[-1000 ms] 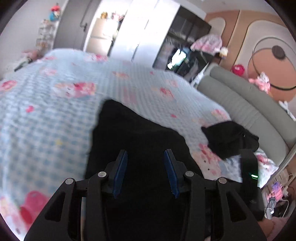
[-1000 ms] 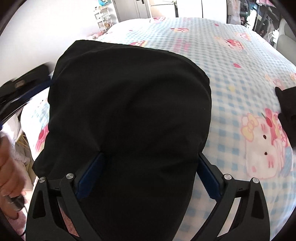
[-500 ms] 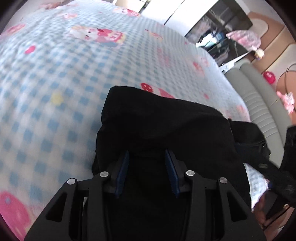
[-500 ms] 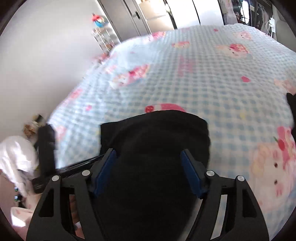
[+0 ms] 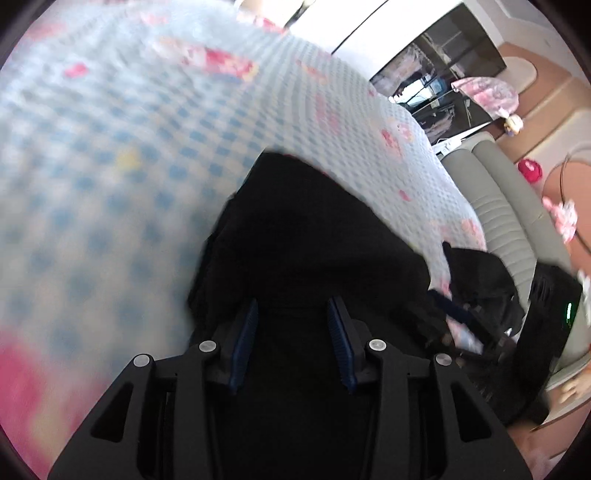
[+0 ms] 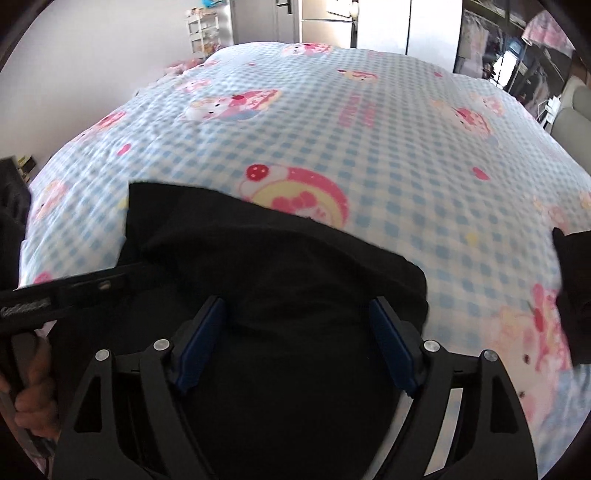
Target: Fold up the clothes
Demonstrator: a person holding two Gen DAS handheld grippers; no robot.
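Location: a bedroom in a private home, where I am working.

I find a wide bed (image 6: 369, 147) filling most of both views, covered with a blue-and-white checked blanket (image 6: 424, 177) printed with pink cartoon cats. A grey padded headboard (image 5: 495, 206) runs along one side of it. Beyond the far edge I note tall white wardrobe doors (image 6: 380, 26), a small white shelf unit (image 6: 201, 33) holding trinkets against a plain white wall, and a dark glass-fronted cabinet (image 5: 439, 77) with clothing hanging inside. The wall behind the headboard carries tan and pink curved panelling (image 5: 546, 110). Pink plush toys (image 5: 563, 219) sit near the headboard.
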